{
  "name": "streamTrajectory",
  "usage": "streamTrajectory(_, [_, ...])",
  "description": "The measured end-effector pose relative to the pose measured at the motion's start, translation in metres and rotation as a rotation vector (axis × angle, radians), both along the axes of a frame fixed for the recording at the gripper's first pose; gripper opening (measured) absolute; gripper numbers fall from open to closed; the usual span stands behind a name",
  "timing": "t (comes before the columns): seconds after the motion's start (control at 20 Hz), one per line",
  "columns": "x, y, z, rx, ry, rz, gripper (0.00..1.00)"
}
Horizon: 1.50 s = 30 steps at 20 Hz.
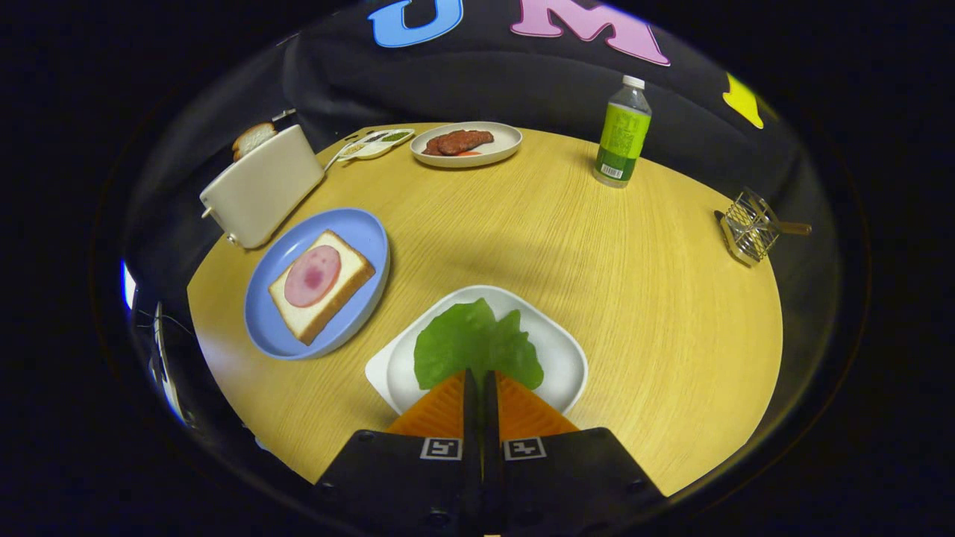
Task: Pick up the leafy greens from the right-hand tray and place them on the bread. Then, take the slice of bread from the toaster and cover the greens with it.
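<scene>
A green lettuce leaf (477, 347) lies flat in the white tray (563, 358) just ahead of my fingers. My gripper (481, 374) is shut, its fingertips pressed together over the leaf's near edge and seemingly above it, with nothing visibly held. To the left, beyond the tray, a blue plate (365, 231) holds a slice of bread (322, 285) topped with a round pink slice of ham (312, 276). Behind the plate stands a cream toaster (261, 186) with a bread slice (252, 138) sticking out of its slot.
At the far side of the round wooden table (597, 261) are a white plate of cooked meat (466, 143), a small divided condiment dish (373, 143) and a green-labelled bottle (623, 134). A wire rack (750, 227) sits at the right edge.
</scene>
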State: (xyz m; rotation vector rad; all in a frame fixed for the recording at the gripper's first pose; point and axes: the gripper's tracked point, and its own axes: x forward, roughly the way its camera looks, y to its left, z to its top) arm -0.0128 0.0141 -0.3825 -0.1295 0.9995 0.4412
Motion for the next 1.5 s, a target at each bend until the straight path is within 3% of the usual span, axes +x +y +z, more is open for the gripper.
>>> streamTrajectory(0.3, [0.006, 0.022, 0.066, 0.07, -0.08, -0.005, 0.05])
streamTrajectory(0.6, [0.018, 0.081, 0.112, 0.131, -0.123, 0.084, 0.05])
streamTrajectory(0.95, [0.016, 0.169, 0.092, 0.16, -0.099, 0.201, 0.05])
streamTrajectory(1.3, [0.003, 0.21, 0.05, 0.124, -0.044, 0.274, 0.07])
streamTrajectory(1.5, [0.002, 0.21, 0.032, 0.076, -0.038, 0.278, 0.17])
